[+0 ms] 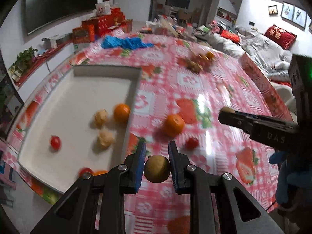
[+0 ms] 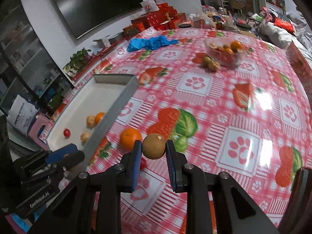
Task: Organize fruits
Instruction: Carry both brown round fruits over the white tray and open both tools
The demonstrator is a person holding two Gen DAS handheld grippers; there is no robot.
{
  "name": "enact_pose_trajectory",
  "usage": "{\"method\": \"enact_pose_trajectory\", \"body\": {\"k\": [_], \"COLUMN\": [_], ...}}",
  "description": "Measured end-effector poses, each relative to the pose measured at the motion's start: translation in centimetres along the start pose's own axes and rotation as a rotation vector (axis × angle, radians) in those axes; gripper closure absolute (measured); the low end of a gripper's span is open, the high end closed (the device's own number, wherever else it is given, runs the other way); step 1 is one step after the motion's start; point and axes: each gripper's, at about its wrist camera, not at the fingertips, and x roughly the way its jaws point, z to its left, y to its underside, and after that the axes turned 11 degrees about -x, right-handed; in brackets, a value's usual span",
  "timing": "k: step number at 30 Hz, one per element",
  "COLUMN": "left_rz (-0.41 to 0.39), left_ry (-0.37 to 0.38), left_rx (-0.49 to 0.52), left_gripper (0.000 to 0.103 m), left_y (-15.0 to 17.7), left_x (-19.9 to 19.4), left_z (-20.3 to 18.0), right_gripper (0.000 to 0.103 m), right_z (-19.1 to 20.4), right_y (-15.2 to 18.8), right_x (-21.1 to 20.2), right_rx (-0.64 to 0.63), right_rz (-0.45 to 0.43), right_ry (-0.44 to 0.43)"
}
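Note:
In the left wrist view my left gripper [image 1: 157,152] is shut on a small round brown fruit [image 1: 157,168], held above the table near the white tray [image 1: 78,89]. In the right wrist view my right gripper [image 2: 153,150] is shut on a second brown fruit [image 2: 154,146]. The tray holds an orange [image 1: 121,112], two pale knobbly fruits [image 1: 101,117] and a red tomato [image 1: 55,142]. On the cloth beside the tray lie an orange [image 2: 130,138] and a small red tomato [image 1: 192,143]. The right gripper [image 1: 227,115] shows at the right edge of the left wrist view.
A glass bowl [image 2: 233,59] of mixed fruit stands far across the pink strawberry-print tablecloth [image 2: 234,117], with two loose fruits [image 2: 209,63] beside it. Blue gloves [image 2: 150,42] lie at the far side. Red boxes and clutter line the back edge. A gloved hand [image 1: 288,175] is at the right.

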Motion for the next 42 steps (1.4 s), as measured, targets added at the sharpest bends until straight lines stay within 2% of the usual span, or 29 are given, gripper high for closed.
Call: {"method": "enact_pose_trajectory", "body": {"k": [8, 15, 23, 31, 32, 33, 34, 35, 36, 37, 38, 39, 40, 42], "left_rz": [-0.060, -0.064, -0.042, -0.028, -0.026, -0.023, -0.020, -0.014, -0.008, -0.004, -0.020, -0.055, -0.084, -0.069], "left_ry": [-0.084, -0.135, -0.169, -0.183, -0.184, -0.185, -0.188, -0.198, -0.203, -0.209, -0.221, -0.227, -0.222, -0.204], "left_rx": [-0.087, -0.152, -0.189, -0.202, -0.198, -0.196, -0.194, -0.190, -0.186, -0.185, -0.193, -0.202, -0.204, -0.192], "left_gripper": [0.078, 0.078, 0.078, 0.078, 0.078, 0.077, 0.077, 0.077, 0.061, 0.044, 0.015, 0.010, 0.010, 0.010], "left_y": [-3.0, -4.2, -4.2, -3.8, -3.8, -3.8, -3.8, -3.7, -3.7, -3.7, -3.6, -3.4, -3.3, -3.4], "left_x": [-0.4, 0.8, 2.5, 3.4, 3.5, 3.6, 3.7, 3.9, 4.0, 4.1, 3.9, 3.4, 2.9, 2.7], "left_z": [5.5, 9.7, 12.4, 13.6, 13.6, 13.6, 13.6, 13.6, 13.6, 13.5, 13.5, 13.4, 13.2, 12.7], "right_gripper": [0.076, 0.076, 0.076, 0.075, 0.073, 0.065, 0.049, 0.040, 0.024, 0.021, 0.021, 0.021, 0.019, 0.015], "right_z": [4.3, 9.1, 12.5, 13.2, 13.3, 13.3, 13.3, 13.2, 13.1, 12.8, 12.6, 12.2, 11.6, 10.2], "right_y": [-3.1, -5.6, -7.8, -8.1, -8.1, -8.2, -8.2, -8.3, -8.4, -8.5, -8.7, -8.8, -8.8, -8.8], "right_x": [2.5, 5.7, 9.4, 12.3, 12.4, 12.5, 12.4, 12.3, 12.0, 11.6, 11.4, 11.0, 10.6, 9.8], "right_rx": [-0.081, -0.154, -0.194, -0.193, -0.193, -0.192, -0.190, -0.187, -0.182, -0.173, -0.168, -0.161, -0.151, -0.124], "right_rz": [0.023, 0.063, 0.114, 0.182, 0.185, 0.186, 0.183, 0.178, 0.167, 0.154, 0.150, 0.142, 0.133, 0.120], "right_ry": [-0.058, -0.118, -0.152, -0.163, -0.164, -0.164, -0.161, -0.159, -0.155, -0.153, -0.154, -0.152, -0.141, -0.113]}}
